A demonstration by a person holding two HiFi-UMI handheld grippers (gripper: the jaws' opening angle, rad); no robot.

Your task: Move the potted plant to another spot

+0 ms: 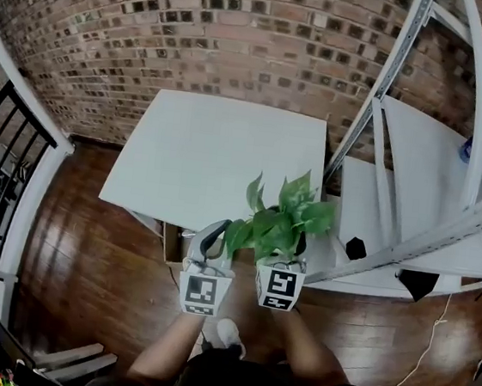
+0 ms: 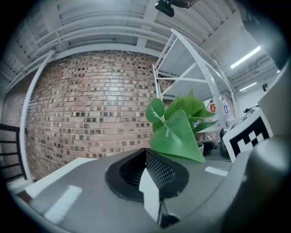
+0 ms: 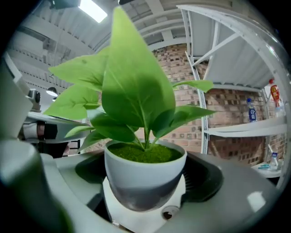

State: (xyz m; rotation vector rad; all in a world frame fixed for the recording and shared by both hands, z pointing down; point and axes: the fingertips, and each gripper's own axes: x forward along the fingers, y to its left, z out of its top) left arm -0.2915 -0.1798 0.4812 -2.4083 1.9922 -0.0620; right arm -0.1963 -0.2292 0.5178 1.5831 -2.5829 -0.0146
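Screening right claw overhead: potted plant leaves.

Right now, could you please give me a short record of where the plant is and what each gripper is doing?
plant: potted plant, green leaves, white pot
held by: right gripper, jaws closed on the pot
other tool: left gripper, jaws together, nothing between them
position: appears lifted, by the near right corner of the white table
nearby: white shelf rack to the right, brick wall behind
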